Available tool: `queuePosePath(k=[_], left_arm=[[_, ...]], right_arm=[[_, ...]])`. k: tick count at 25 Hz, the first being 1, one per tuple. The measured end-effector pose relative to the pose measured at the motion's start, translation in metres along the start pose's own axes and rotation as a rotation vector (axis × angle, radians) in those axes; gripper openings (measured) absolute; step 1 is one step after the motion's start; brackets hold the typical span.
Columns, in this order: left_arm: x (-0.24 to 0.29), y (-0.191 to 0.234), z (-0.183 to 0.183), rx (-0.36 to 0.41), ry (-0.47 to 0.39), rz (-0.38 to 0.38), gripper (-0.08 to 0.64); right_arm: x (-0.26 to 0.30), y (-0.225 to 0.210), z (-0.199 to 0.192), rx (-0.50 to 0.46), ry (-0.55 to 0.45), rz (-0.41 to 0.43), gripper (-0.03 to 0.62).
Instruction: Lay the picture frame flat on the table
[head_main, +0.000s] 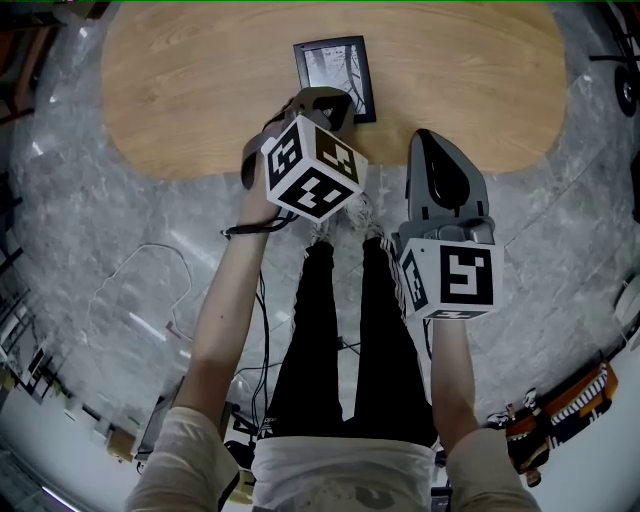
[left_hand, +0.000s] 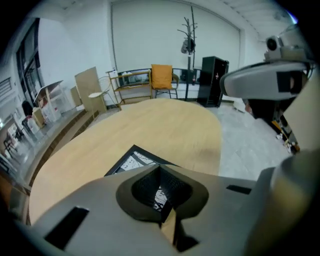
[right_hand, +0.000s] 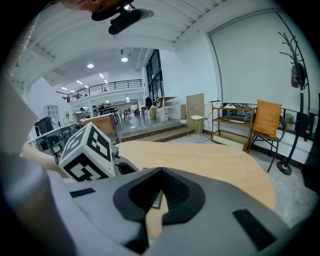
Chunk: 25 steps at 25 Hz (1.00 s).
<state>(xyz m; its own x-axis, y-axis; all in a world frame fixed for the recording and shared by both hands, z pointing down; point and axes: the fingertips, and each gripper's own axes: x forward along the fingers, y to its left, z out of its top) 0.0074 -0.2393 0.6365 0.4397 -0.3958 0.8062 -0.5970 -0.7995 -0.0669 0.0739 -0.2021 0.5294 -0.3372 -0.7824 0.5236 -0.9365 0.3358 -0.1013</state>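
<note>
The black picture frame (head_main: 335, 75) lies flat, picture up, on the oval wooden table (head_main: 200, 80), toward its near edge. My left gripper (head_main: 325, 102) hangs over the frame's near left corner with its jaws shut and nothing visible between them. In the left gripper view the shut tips (left_hand: 159, 167) meet above the frame (left_hand: 131, 162), which rests on the table (left_hand: 165, 125). My right gripper (head_main: 425, 138) hovers over the table's near edge, right of the frame, shut and empty. Its shut tips (right_hand: 159, 176) point across the table (right_hand: 210, 160).
Grey marble floor surrounds the table, with loose cables (head_main: 150, 280) on it at the left. Beyond the table's far end stand an orange chair (left_hand: 161, 77), a coat stand (left_hand: 190, 45) and a black cabinet (left_hand: 212, 80). The person's legs (head_main: 340, 330) are below the grippers.
</note>
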Motion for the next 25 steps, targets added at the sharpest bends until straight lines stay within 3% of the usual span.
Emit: queuePosePath(k=[4, 8, 11, 14, 19, 25], left_arm=[[-0.041, 0.024, 0.038, -0.177, -0.130, 0.040, 0.009], [-0.115, 0.055, 0.091, -0.341, -0.327, 0.070, 0.009], [-0.178, 0.073, 0.124, -0.344, -0.414, 0.120, 0.009], [-0.249, 0.093, 0.173, -0.350, -0.542, 0.200, 0.009], [-0.385, 0.104, 0.248, -0.439, -0.749, 0.327, 0.009], [-0.489, 0.066, 0.254, -0.474, -0.868, 0.454, 0.009]], right_arm=[[-0.004, -0.001, 0.044, -0.021, -0.050, -0.009, 0.005], [-0.012, 0.009, 0.110, -0.062, -0.104, -0.009, 0.005], [-0.025, 0.025, 0.160, -0.078, -0.141, -0.011, 0.005], [-0.047, 0.036, 0.229, -0.097, -0.239, -0.001, 0.005], [-0.114, 0.056, 0.343, -0.121, -0.408, 0.013, 0.005], [-0.209, 0.090, 0.381, -0.131, -0.481, 0.040, 0.005]])
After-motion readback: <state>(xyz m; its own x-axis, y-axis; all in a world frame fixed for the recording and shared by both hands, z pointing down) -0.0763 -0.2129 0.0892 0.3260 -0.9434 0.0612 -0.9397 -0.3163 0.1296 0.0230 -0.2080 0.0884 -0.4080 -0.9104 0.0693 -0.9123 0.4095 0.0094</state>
